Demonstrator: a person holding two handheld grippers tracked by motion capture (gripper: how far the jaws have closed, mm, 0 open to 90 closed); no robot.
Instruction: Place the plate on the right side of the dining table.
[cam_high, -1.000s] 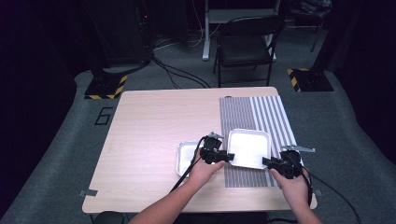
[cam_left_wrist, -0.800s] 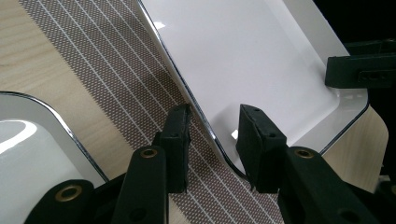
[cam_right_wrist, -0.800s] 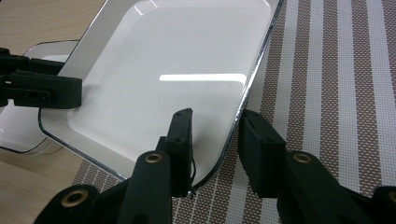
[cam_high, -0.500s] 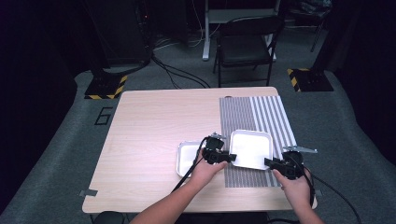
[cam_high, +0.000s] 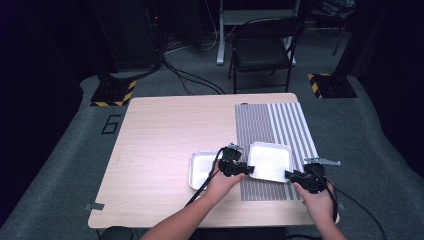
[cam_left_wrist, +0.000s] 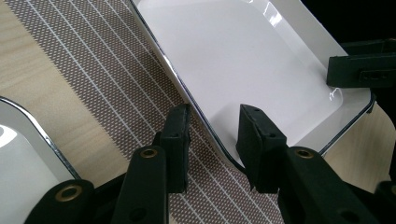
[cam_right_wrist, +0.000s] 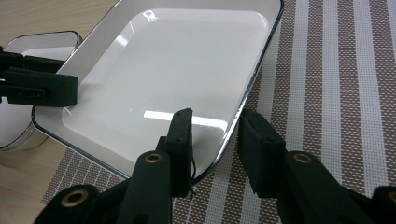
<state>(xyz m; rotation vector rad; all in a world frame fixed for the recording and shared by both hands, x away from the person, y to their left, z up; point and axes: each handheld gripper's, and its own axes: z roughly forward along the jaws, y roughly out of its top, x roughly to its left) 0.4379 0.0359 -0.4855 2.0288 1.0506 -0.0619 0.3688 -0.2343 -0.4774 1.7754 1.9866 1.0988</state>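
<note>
Near the table's front edge, the high view shows both hands, each gripper at 1 side of the white tray (cam_high: 270, 161) on the striped mat (cam_high: 274, 125). The left gripper (cam_left_wrist: 212, 123) straddles the tray's rim, and so does the right gripper (cam_right_wrist: 214, 128); rim contact is hard to make out. A second dish (cam_high: 199, 169) sits just left, cut off in both gripper views.
</note>
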